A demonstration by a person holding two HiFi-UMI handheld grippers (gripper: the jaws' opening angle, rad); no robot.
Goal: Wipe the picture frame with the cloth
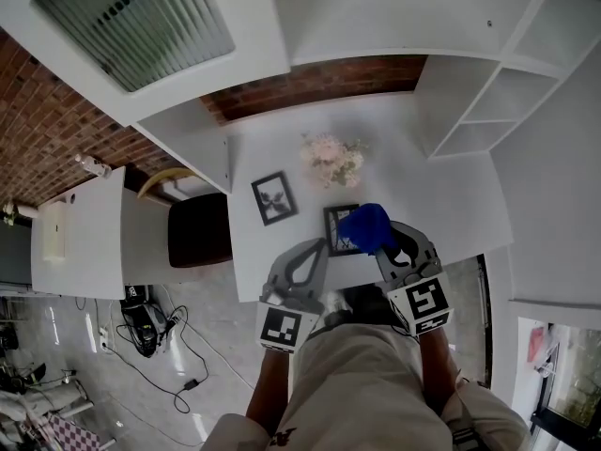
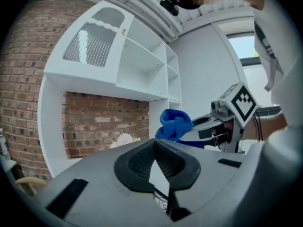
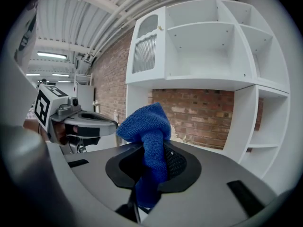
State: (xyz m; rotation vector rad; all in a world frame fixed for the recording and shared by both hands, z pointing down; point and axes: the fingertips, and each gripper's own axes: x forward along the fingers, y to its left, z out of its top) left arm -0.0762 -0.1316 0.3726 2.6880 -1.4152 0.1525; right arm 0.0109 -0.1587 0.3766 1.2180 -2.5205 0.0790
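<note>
Two black picture frames are on the white desk [image 1: 441, 205]. One frame [image 1: 273, 197] lies to the left. The nearer frame [image 1: 334, 224] is partly covered by the blue cloth [image 1: 366, 225]. My right gripper [image 1: 382, 248] is shut on that cloth, which bunches up above its jaws [image 3: 147, 124] and hangs over the nearer frame's right side. The left gripper [image 1: 321, 245] is shut with nothing in it, its tip by the nearer frame's lower left edge. From the left gripper view the cloth [image 2: 174, 124] and right gripper [image 2: 222, 122] show to the right.
A bunch of pale flowers [image 1: 332, 158] stands behind the frames. White shelving [image 1: 498, 83] rises at the right and a white cabinet [image 1: 141, 26] at the upper left. A dark chair [image 1: 199, 230] sits left of the desk. Cables lie on the floor [image 1: 178, 346].
</note>
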